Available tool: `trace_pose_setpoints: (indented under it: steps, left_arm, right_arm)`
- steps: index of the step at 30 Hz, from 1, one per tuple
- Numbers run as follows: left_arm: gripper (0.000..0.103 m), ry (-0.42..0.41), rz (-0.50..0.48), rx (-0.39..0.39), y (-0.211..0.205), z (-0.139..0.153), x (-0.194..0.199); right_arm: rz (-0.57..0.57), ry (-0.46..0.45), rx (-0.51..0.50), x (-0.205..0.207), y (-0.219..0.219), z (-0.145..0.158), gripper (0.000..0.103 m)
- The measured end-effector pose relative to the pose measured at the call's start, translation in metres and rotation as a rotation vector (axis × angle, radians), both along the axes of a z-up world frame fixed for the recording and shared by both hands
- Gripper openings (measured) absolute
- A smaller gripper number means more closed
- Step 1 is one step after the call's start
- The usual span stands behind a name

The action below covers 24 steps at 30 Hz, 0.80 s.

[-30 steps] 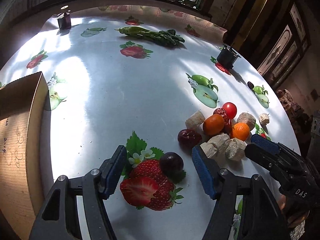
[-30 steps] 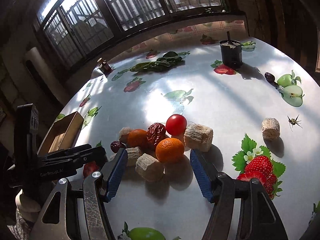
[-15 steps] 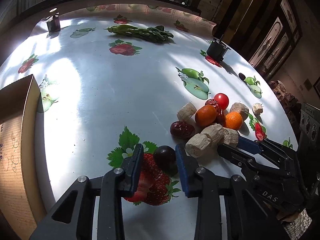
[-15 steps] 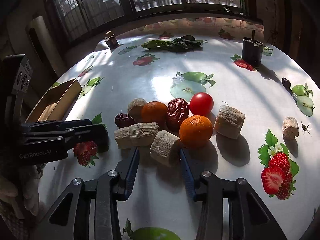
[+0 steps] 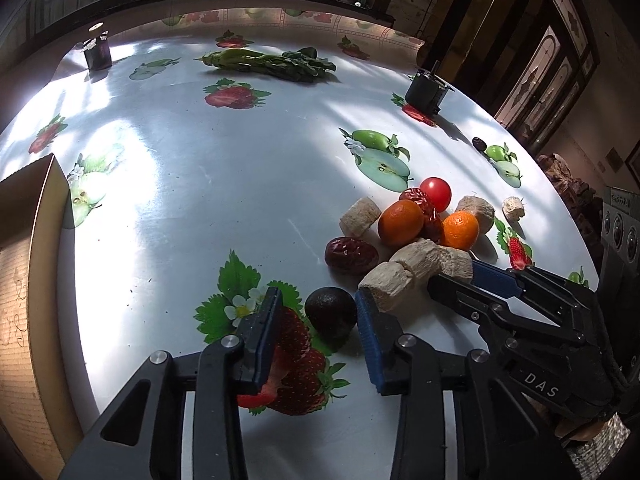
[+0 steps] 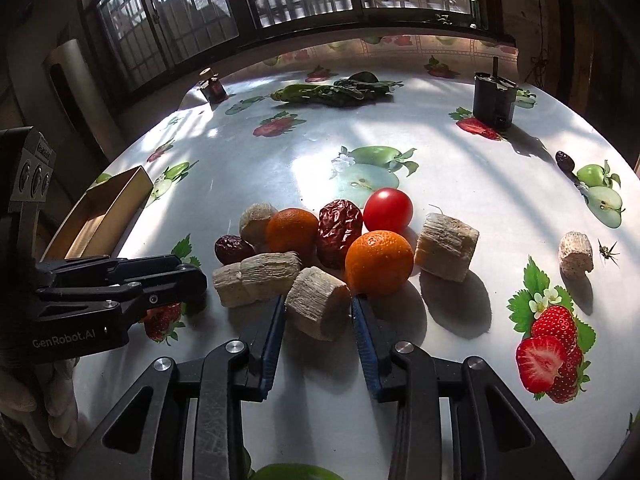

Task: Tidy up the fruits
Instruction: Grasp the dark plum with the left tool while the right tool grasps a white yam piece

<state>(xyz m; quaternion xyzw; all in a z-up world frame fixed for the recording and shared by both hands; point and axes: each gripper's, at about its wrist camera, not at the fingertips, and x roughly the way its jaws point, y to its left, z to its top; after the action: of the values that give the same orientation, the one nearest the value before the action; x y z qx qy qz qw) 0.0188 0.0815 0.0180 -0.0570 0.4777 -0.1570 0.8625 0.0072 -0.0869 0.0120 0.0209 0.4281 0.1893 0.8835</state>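
Note:
A dark round fruit (image 5: 331,316) lies on a printed strawberry, and my left gripper (image 5: 317,298) is drawn in tight on it, its right pad against the skin. In the right wrist view a beige fibrous chunk (image 6: 314,300) fills the gap of my right gripper (image 6: 318,310). Those jaws are closing, and both pads touch the chunk. Just beyond sits the pile: two oranges (image 6: 378,262), a red tomato (image 6: 388,210), a wrinkled red date (image 6: 339,230), a smooth date (image 6: 233,249) and more beige chunks (image 6: 272,274). The left gripper (image 6: 192,280) shows side-on there, hiding its fruit.
An open cardboard box (image 5: 24,240) stands at the table's left edge. Leafy greens (image 5: 272,65) and two small black holders (image 5: 426,90) sit at the back. A loose chunk (image 6: 576,258), an insect (image 6: 608,250) and a dark date (image 6: 565,161) lie to the right.
Both pairs of jaws went from wide apart to narrow. The left closed around the dark fruit, and the right moved up to the pile and closed around a beige chunk.

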Motion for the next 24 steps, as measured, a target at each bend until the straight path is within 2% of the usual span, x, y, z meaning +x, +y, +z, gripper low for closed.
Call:
trace_pose_setpoints:
  steps: [1, 4, 10, 16, 19, 24]
  left_arm:
    - [0.022, 0.003, -0.022, -0.013, -0.003, -0.001, 0.000]
    - [0.022, -0.018, -0.025, 0.016, -0.008, 0.000, -0.002]
    - [0.021, -0.019, -0.012, -0.013, -0.005, 0.000, 0.001]
    - [0.021, -0.058, 0.011, 0.000, -0.004, 0.006, -0.004]
    - [0.021, -0.087, 0.031, -0.021, 0.003, 0.015, -0.012]
    - [0.021, -0.120, 0.120, -0.132, 0.045, 0.042, -0.047]
  right_arm:
    - [0.000, 0.000, -0.001, 0.000, 0.000, 0.000, 0.037]
    - [0.000, 0.000, 0.002, 0.000, 0.000, 0.000, 0.036]
    - [-0.019, 0.001, 0.016, 0.000, -0.002, 0.000, 0.033]
    - [-0.082, -0.021, 0.002, -0.009, -0.010, 0.011, 0.033]
    - [-0.110, -0.026, 0.049, -0.031, -0.015, 0.025, 0.033]
    - [-0.090, -0.068, 0.074, -0.067, -0.004, 0.060, 0.033]
